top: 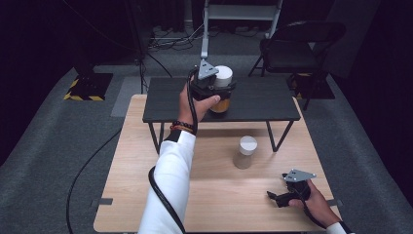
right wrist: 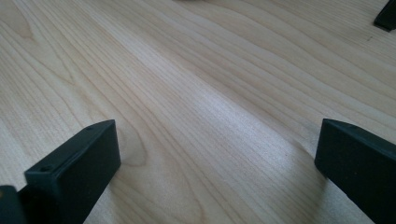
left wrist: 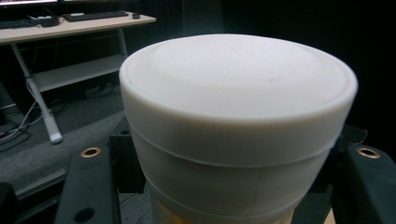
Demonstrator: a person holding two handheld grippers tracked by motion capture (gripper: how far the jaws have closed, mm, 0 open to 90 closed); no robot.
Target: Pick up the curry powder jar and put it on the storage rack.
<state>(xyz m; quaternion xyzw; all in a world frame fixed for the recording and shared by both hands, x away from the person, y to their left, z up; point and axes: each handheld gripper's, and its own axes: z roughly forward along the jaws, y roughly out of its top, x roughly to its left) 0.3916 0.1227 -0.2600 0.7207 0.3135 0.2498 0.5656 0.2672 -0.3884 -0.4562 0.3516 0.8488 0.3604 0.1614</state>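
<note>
A jar with a white lid (top: 223, 76) and amber contents is clamped in my left gripper (top: 219, 91), which is shut on it over the middle of the black raised shelf (top: 263, 100). I cannot tell whether the jar's base touches the shelf. In the left gripper view the white lid (left wrist: 233, 93) looms large between the two black fingers (left wrist: 88, 186). A second jar (top: 246, 152) with a white lid stands upright on the wooden table (top: 146, 195), in front of the shelf. My right gripper (top: 278, 197) rests low at the table's near right, open, with bare wood between its fingers (right wrist: 74, 168).
The black shelf stands on thin legs across the far half of the wooden table. A folding chair (top: 292, 44) and a white desk frame (top: 207, 29) stand beyond it on grey carpet. A black cable (top: 163, 195) trails along the white sleeve of the left arm.
</note>
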